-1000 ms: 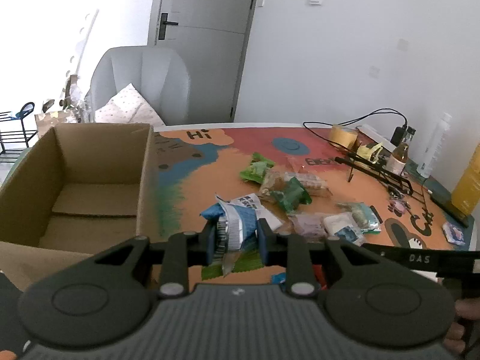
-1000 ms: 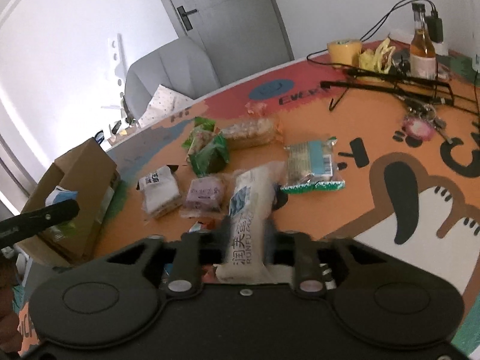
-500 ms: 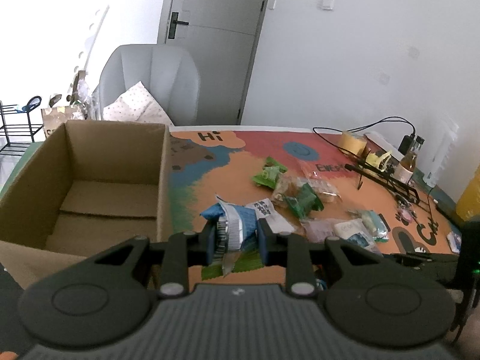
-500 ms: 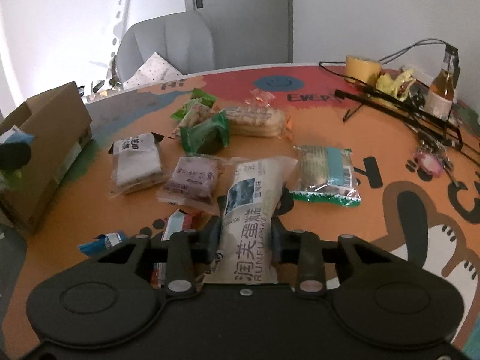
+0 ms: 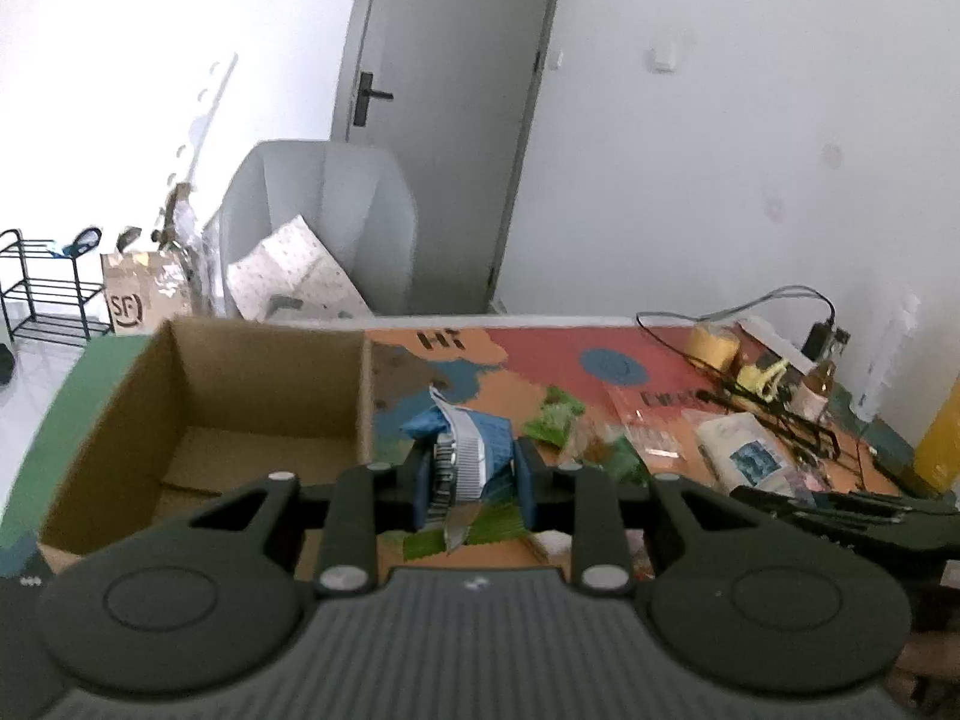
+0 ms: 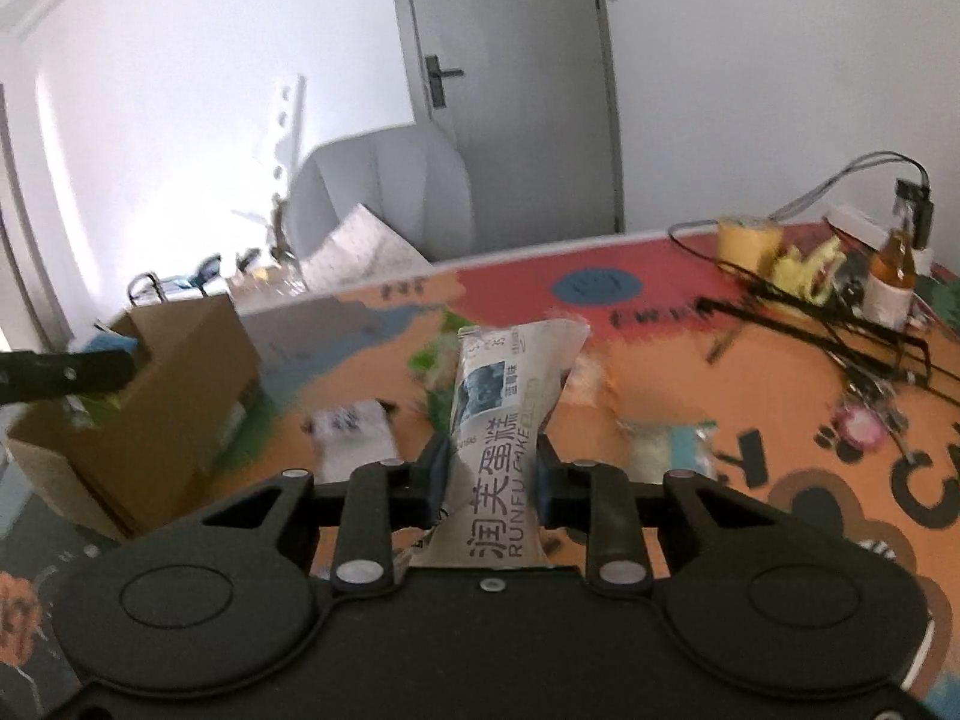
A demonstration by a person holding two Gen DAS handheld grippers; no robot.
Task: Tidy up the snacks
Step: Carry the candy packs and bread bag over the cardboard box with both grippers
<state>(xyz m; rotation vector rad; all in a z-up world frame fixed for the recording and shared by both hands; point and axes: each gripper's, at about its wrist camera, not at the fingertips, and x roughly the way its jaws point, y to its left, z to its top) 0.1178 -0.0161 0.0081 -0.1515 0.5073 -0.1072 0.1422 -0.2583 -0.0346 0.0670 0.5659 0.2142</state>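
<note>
1. A white-walled room with a grey door (image 5: pixel 444 120) and a grey armchair (image 5: pixel 324 222) is seen behind the counter (image 6: pixel 690 396), which is covered by a colourful cartoon mat.
2. An open cardboard box (image 5: pixel 198 420) is placed at the counter's left end; its bare floor is shown only in the left wrist view, while only its outer wall is seen from the right wrist.
3. The left hand-held gripper (image 5: pixel 471 474) is clamped on a blue and silver snack packet (image 5: pixel 474 450), held off the counter just right of the box's near corner.
4. The right hand-held gripper (image 6: pixel 492 474) has just been closing; a white cake packet (image 6: pixel 504 414) is pinched at its waist between the jaws and held clear of the counter, well right of the box.
5. Loose snack packets (image 6: pixel 354 426) are left on the counter to the right of the box; they are blurred in the right wrist view.
6. A bottle (image 6: pixel 894 282), yellow tape roll (image 6: pixel 741 240) and black cables (image 6: pixel 828 312) are seen far right of the box.
7. Both hand-held grippers are pointed forward and tilted somewhat downward.
</note>
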